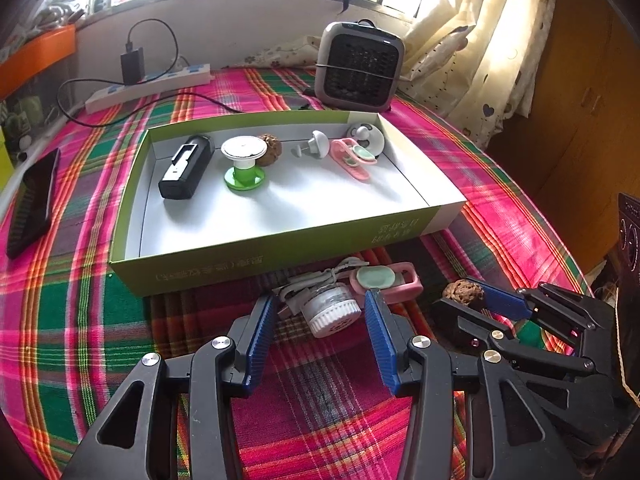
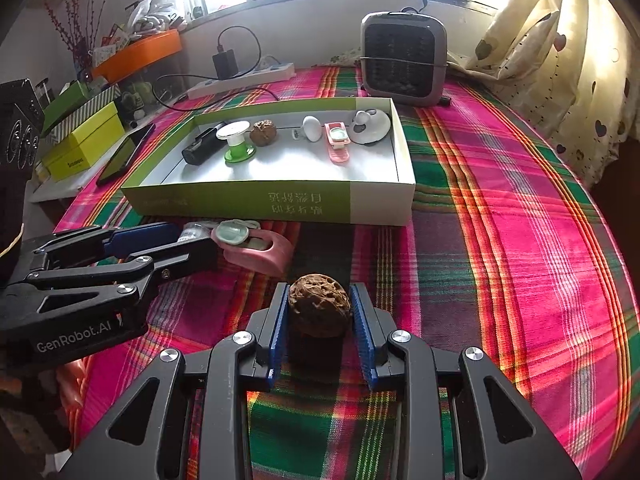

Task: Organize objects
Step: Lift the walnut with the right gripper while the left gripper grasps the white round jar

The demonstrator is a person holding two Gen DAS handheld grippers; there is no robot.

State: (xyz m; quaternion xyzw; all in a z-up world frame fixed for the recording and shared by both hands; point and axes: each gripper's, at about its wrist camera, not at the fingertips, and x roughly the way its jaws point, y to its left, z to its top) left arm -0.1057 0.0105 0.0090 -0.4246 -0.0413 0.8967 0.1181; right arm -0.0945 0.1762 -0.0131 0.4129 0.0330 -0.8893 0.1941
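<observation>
We've got the right gripper (image 2: 320, 312) jaws pinching the brown wrinkly walnut (image 2: 319, 307) on the plaid desk, near side of the green cardboard tray (image 2: 272, 200). It's hard, light and bumpy, so gripping across its middle works. Left gripper (image 1: 320, 320) jaws wide around the white ribbed cap (image 1: 332, 312).

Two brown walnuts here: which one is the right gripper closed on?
The wrinkled brown walnut on the plaid cloth, clamped by the right gripper. The other walnut sits inside the green-sided cardboard box, beside the green-and-white spool.

Home: curtain (image 1: 480, 40), plaid tablecloth (image 1: 500, 208)
</observation>
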